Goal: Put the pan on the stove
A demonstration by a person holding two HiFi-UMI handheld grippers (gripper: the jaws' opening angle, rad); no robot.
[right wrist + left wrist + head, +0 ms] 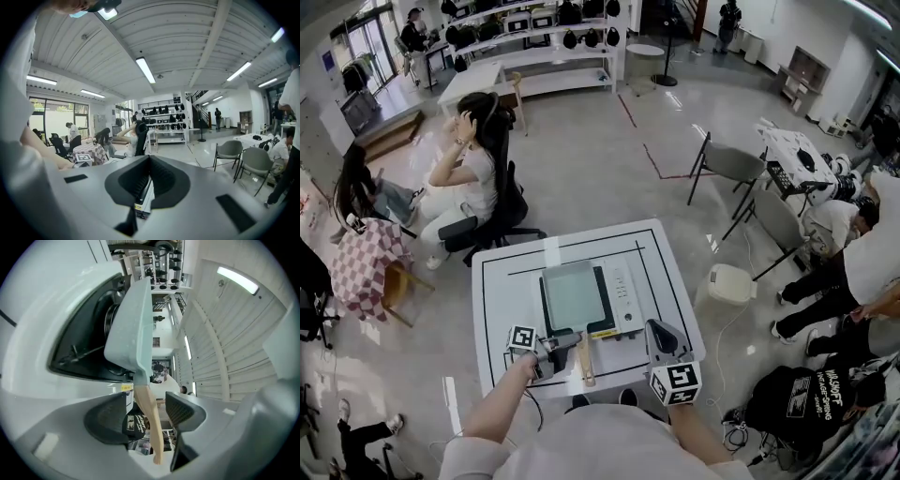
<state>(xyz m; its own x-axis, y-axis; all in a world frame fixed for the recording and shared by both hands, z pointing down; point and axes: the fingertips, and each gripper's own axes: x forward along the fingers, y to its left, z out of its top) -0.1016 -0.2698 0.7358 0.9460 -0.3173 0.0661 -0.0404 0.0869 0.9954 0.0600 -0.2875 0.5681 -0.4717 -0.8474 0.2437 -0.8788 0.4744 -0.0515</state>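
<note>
Nearest the person, the right gripper (662, 337) hangs over the table's (502, 314) near right part, jaws together on nothing. The left gripper (145, 416) is spread wide, with the wooden handle (151, 420) between its pads and neither pad pressing on it. Beyond, the pan (574, 298) sits flat on the stove (625, 298), its handle jutting toward the person. I'd guess the pan is stiff, fairly light and front-heavy. The handle looks smooth and tapered, so grip it close to the pan.
</note>
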